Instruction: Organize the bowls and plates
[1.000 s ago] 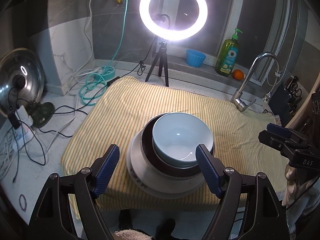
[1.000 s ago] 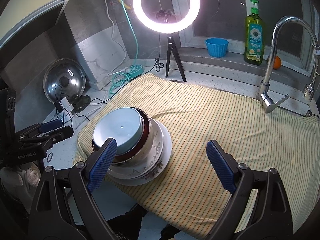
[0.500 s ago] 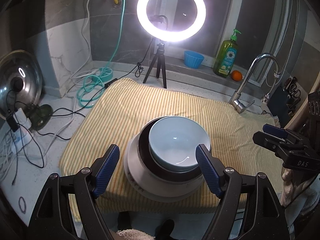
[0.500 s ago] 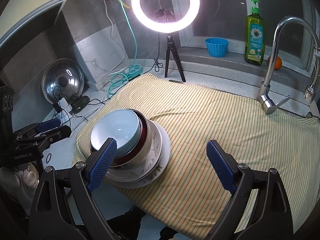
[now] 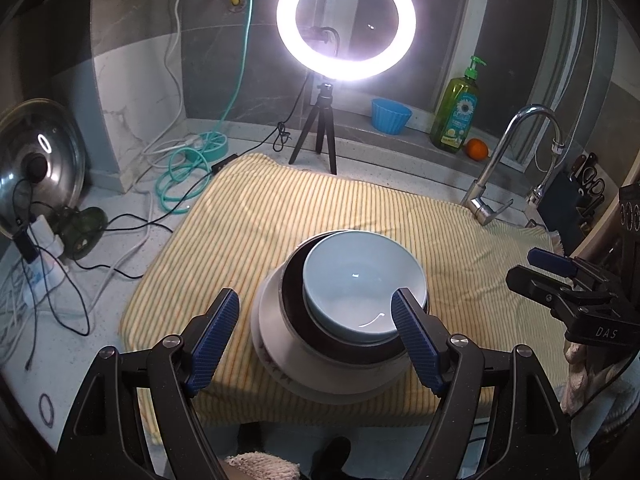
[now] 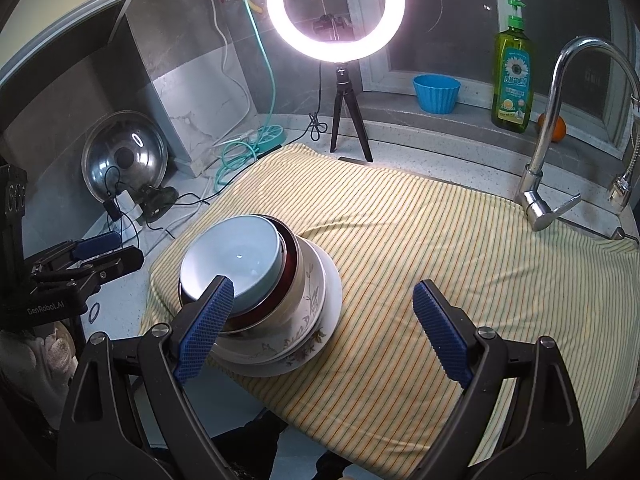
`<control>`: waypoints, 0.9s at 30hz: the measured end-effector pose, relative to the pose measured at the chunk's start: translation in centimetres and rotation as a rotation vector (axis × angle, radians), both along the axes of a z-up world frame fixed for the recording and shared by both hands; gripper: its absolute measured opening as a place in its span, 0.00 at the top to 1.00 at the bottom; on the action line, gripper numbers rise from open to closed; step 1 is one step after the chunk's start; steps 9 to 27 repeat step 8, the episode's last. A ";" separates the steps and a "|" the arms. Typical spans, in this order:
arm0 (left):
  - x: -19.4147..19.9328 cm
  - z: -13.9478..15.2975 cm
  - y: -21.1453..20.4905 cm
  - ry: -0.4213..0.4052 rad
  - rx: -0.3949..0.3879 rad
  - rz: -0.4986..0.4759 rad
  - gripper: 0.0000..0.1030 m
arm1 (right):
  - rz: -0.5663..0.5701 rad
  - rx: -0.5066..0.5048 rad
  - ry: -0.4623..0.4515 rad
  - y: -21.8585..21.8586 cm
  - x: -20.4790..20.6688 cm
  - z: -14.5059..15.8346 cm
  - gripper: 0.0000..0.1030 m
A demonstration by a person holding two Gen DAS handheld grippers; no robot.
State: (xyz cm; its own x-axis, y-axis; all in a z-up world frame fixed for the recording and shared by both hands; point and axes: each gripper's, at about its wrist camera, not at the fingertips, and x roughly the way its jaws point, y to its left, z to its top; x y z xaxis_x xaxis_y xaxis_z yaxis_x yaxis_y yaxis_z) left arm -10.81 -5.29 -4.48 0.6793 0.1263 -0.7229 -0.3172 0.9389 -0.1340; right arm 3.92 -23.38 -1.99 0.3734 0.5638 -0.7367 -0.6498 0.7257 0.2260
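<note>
stack: blue bowl (image 5: pixel 362 280) nested atop dark bowl, plates, on striped cloth (image 6: pixel 460 240)
left claw (image 5: pixel 316 330): spread, empty
right claw (image 6: pixel 322 326): spread, empty

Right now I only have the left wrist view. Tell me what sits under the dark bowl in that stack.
Observer: The right wrist view shows a cream bowl with a leaf pattern directly under the dark bowl.
Operator: Go on down to the cloth.
Observer: Below that lies a flowered plate, then a plain white plate resting on the striped cloth.
Operator: Check the right gripper's opening; I only see it side-on.
Observer: The right gripper is wide open and holds nothing.
</note>
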 end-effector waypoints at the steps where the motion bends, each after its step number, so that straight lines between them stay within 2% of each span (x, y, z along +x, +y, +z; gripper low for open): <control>1: 0.0 0.0 0.0 0.000 0.001 0.000 0.24 | 0.000 -0.001 0.000 0.0 0.0 0.0 0.10; 6: 0.1 0.1 -0.1 -0.013 0.024 0.006 0.24 | -0.003 -0.003 0.003 -0.2 0.1 -0.2 0.09; 27: 0.1 0.0 0.1 -0.013 0.015 0.011 0.24 | -0.005 -0.005 0.004 -0.3 0.1 -0.3 0.09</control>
